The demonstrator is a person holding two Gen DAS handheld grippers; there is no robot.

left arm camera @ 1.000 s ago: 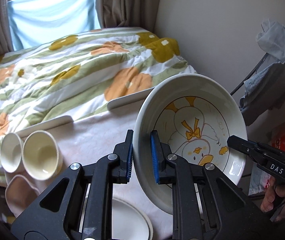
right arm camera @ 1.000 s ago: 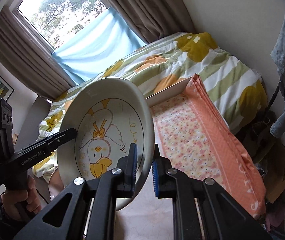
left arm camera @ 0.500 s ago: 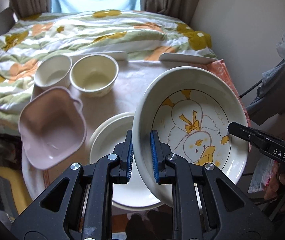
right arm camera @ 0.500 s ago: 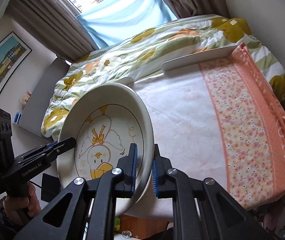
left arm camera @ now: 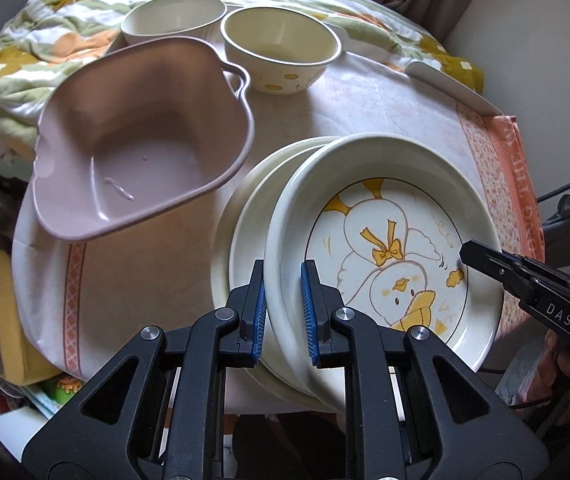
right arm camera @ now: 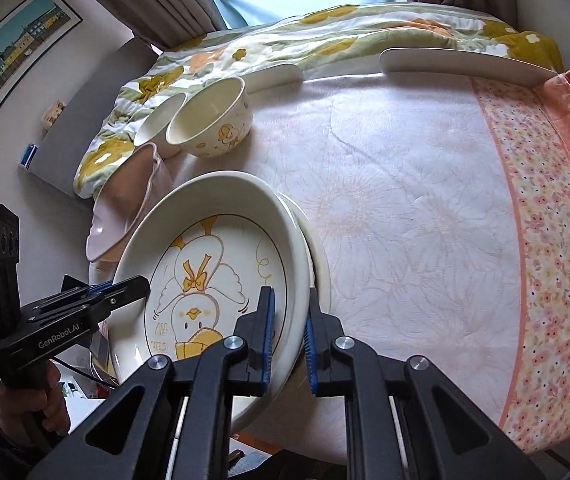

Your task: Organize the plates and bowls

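A deep cream plate with a duck drawing point(left arm camera: 385, 248) point(right arm camera: 205, 280) hangs tilted between both grippers. My left gripper point(left arm camera: 283, 280) is shut on its left rim, and my right gripper point(right arm camera: 289, 308) is shut on the opposite rim. Each gripper also shows in the other view: the right gripper point(left arm camera: 481, 258) and the left gripper point(right arm camera: 133, 284). The duck plate sits low over a stack of white plates point(left arm camera: 241, 216) point(right arm camera: 321, 264); I cannot tell whether they touch. A pink handled bowl point(left arm camera: 141, 148) and two cream bowls point(left arm camera: 281, 48) point(left arm camera: 173, 16) stand further back.
The table carries a white cloth point(right arm camera: 405, 200) with an orange flowered border point(right arm camera: 545, 200) on the right. White rails point(right arm camera: 461, 64) line its far edge, with a flowered quilt point(right arm camera: 325, 32) behind. A hand holds each gripper's handle at the near edge.
Both grippers have carried the duck plate down and over toward the white plates. The plate has tipped closer to flat, and the views have swung from the bed down onto the table.
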